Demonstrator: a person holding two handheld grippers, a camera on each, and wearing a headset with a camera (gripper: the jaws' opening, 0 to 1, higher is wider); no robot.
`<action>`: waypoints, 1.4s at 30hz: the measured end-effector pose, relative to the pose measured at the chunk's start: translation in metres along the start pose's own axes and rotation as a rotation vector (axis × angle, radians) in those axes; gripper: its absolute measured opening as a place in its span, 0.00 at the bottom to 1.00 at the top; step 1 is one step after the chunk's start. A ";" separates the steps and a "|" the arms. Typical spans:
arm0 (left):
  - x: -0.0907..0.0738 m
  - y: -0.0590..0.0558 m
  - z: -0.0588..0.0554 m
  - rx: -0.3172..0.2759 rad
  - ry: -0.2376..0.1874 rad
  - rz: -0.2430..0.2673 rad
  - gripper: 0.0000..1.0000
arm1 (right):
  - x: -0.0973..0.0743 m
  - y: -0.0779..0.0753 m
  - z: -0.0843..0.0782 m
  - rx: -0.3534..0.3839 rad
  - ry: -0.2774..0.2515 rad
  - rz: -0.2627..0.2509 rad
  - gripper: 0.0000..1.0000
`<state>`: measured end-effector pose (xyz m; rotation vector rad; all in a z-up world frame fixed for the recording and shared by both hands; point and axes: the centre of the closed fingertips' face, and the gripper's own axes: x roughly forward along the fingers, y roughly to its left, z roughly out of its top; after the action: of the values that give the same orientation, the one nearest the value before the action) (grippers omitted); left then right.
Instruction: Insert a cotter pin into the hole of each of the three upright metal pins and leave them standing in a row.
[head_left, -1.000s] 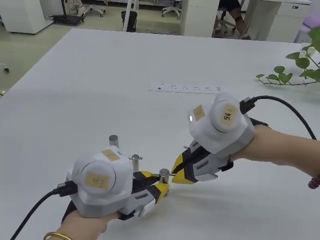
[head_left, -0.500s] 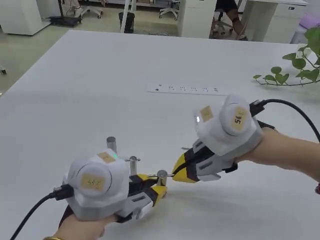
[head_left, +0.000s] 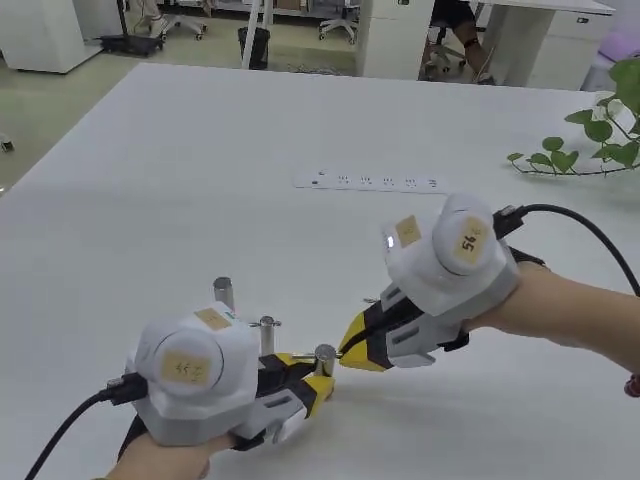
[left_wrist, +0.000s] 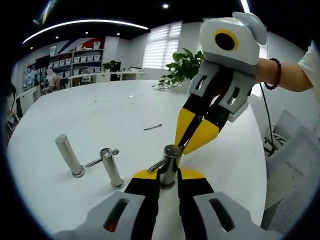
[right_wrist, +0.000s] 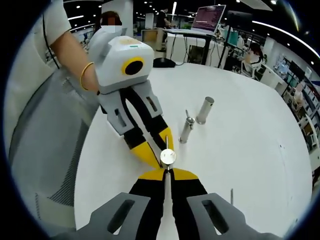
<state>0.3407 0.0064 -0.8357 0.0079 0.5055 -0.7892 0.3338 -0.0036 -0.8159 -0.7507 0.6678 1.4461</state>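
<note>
Three upright metal pins stand in a row on the white table (head_left: 200, 170). My left gripper (head_left: 315, 380) (left_wrist: 168, 176) is shut on the nearest metal pin (head_left: 324, 358) (left_wrist: 171, 162) (right_wrist: 167, 156), low on its shaft. My right gripper (head_left: 348, 352) (right_wrist: 167, 172) is shut on a cotter pin (left_wrist: 156, 164) (right_wrist: 166, 142) that passes through this pin's hole, its tip poking out the far side. The middle pin (head_left: 267, 330) (left_wrist: 111, 167) carries a cotter pin (left_wrist: 95, 161). The far pin (head_left: 223, 292) (left_wrist: 69, 156) shows no cotter pin.
A loose cotter pin (left_wrist: 152, 127) (right_wrist: 231, 196) lies on the table beyond the right gripper. A white power strip (head_left: 370, 182) lies at mid-table and a green plant (head_left: 600, 130) trails in at the right edge. Chairs and desks stand beyond the far edge.
My right gripper has closed in on the held metal pin, and the cotter pin has slid further into its hole. The left gripper and the other two pins have stayed put.
</note>
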 end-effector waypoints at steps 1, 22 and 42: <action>0.000 0.000 0.000 -0.017 0.003 0.004 0.12 | 0.001 0.000 -0.001 0.009 0.003 0.000 0.06; -0.018 0.003 -0.005 -0.014 0.064 0.003 0.30 | 0.006 0.003 0.013 0.050 -0.057 0.010 0.19; -0.052 -0.002 0.004 0.025 0.055 -0.004 0.30 | 0.001 0.001 0.003 0.014 -0.007 -0.003 0.06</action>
<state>0.3103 0.0392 -0.8095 0.0515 0.5478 -0.8012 0.3329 -0.0008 -0.8147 -0.7346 0.6704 1.4393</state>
